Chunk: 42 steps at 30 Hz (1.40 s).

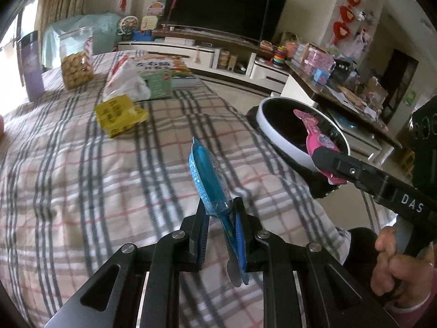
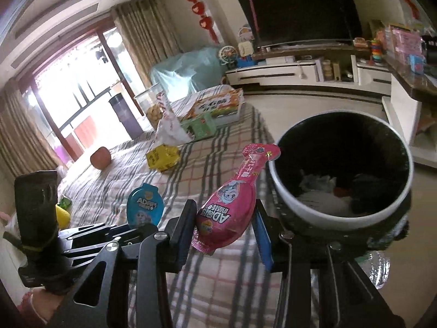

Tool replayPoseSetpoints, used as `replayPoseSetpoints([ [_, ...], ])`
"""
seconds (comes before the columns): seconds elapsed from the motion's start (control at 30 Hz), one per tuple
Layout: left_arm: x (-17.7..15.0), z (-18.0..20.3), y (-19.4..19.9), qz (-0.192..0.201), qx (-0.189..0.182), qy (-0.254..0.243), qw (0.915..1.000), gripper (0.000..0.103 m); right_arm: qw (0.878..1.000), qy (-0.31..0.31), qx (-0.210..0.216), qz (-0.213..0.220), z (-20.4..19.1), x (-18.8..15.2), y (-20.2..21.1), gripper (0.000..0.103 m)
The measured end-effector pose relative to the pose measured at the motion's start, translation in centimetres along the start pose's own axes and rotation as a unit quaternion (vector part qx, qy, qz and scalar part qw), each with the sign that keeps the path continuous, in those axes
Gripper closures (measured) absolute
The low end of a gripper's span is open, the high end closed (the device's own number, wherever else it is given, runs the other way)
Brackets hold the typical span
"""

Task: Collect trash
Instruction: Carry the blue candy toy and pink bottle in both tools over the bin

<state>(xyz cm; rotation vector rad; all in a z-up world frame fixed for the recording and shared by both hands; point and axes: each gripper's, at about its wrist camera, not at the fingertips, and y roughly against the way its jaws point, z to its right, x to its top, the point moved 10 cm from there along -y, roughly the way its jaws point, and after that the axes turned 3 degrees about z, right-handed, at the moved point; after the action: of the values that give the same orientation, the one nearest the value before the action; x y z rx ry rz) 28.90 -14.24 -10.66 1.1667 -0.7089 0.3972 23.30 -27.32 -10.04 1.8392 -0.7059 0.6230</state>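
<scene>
Trash is in both claws: left claw point(image 1: 221, 235) pinches a blue wrapper point(image 1: 207, 175); right claw point(image 2: 224, 235) squeezes a pink wrapper point(image 2: 232, 199), maybe loosely, beside the bin point(image 2: 341, 218), above the bed point(image 1: 82, 177).

Plaid-covered table point(image 1: 68, 177) carries a yellow packet point(image 1: 120, 114), white bag point(image 1: 125, 82), cookie jar point(image 1: 76, 60), purple tumbler point(image 1: 31, 65), green box point(image 1: 157, 84).
</scene>
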Motion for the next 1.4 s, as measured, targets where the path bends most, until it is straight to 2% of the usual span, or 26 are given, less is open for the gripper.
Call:
replayPoseSetpoints([
  [0.73,3.6,5.8,-3.1,0.003,-0.017,-0.050,0.9986,0.087,0.998,-0.028,-0.034,0.034,5.7,2.1,3.0,0.062],
  [1.4,5.4,8.5,-6.4,-0.004,-0.026,-0.069,0.9973,0.087,0.997,-0.044,-0.051,0.035,9.7,3.2,3.3,0.062],
])
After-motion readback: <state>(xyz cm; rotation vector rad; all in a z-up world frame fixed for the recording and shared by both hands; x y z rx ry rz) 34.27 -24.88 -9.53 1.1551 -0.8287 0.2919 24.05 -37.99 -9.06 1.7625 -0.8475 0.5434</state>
